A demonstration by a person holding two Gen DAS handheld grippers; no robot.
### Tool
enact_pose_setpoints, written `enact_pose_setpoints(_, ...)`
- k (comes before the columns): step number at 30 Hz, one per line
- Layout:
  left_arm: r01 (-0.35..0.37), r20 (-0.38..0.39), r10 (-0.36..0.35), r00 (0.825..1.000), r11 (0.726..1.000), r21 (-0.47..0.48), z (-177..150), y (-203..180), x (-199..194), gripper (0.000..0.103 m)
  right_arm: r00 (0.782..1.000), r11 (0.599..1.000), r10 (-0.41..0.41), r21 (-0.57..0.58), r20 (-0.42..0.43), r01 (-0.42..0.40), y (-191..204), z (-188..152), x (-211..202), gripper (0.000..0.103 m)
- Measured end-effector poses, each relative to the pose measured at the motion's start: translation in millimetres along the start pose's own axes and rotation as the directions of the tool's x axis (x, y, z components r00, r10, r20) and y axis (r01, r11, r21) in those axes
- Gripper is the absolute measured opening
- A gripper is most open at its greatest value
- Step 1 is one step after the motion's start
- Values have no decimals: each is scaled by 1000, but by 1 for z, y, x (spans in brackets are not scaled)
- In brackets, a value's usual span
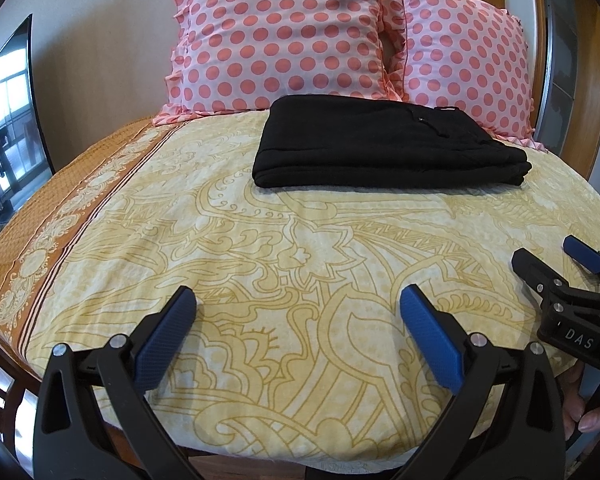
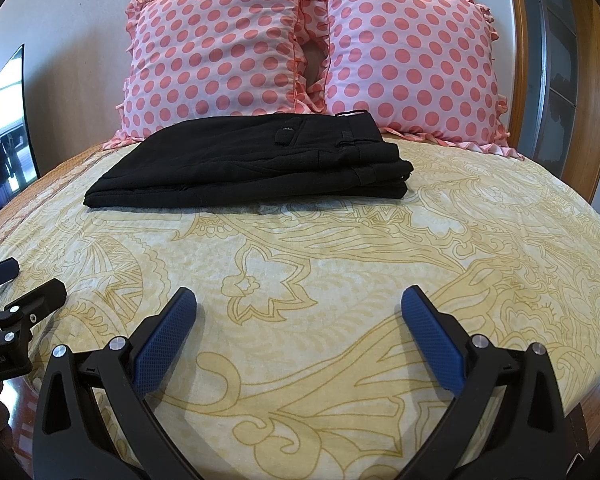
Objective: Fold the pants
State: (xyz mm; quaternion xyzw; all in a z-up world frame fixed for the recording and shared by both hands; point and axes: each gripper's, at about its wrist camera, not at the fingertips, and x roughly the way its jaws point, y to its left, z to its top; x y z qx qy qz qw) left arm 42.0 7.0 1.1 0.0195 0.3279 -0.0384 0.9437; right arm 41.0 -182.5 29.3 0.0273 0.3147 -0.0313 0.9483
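Black pants (image 1: 388,144) lie folded in a flat stack on the yellow patterned bedspread (image 1: 260,260), just in front of the pillows; they also show in the right wrist view (image 2: 256,164), waistband to the right. My left gripper (image 1: 298,304) is open and empty, low over the near part of the bed, well short of the pants. My right gripper (image 2: 298,304) is open and empty, also near the bed's front edge. The right gripper shows in the left wrist view (image 1: 548,256) at the right; the left gripper shows in the right wrist view (image 2: 24,276) at the left.
Two pink polka-dot pillows (image 1: 284,32) (image 2: 412,56) lean against the wall behind the pants. A dark TV screen (image 1: 8,120) stands at the left. A wooden door frame (image 2: 588,92) is at the right. The bed's orange border (image 1: 60,208) runs along its left side.
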Motion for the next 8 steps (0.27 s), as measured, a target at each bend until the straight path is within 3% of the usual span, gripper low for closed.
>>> enact_pose_setpoints(8, 0, 1, 0, 1000, 1000, 1, -1, -1, 1, 101, 1000, 1000, 0, 0, 0, 0, 0, 0, 0, 102)
